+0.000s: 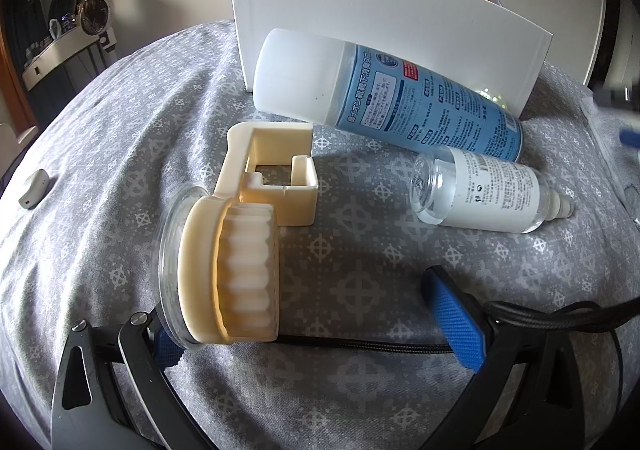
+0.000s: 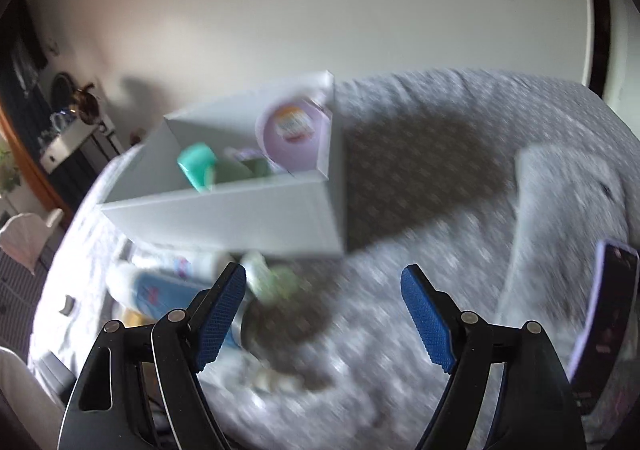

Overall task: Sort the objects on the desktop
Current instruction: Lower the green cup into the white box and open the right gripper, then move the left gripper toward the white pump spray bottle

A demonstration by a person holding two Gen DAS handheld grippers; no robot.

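We work over a grey patterned cloth [image 1: 120,153] that covers the surface. On it stands a white box [image 1: 392,29], open at the top; from the right wrist view we see a lilac tub [image 2: 294,129] and a teal cap [image 2: 196,165] inside it, blurred. Against the box's front wall lies a blue spray can [image 1: 400,97] on its side, white cap toward the left. Just in front of the can lies a small clear bottle [image 1: 480,189], also on its side, touching or nearly touching the can. To the left of both sits a cream plastic gadget [image 1: 248,234] with a ribbed knob and a square frame, its clear base resting against our left gripper [image 1: 320,334]. That gripper's jaws stand wide and hold nothing, though the left pad touches the gadget's base. Our right gripper [image 2: 324,314] hangs above the cloth, jaws wide and empty. At the far right a phone [image 2: 604,314] in a lilac case leans upright. A small white device [image 1: 34,187] lies far left.
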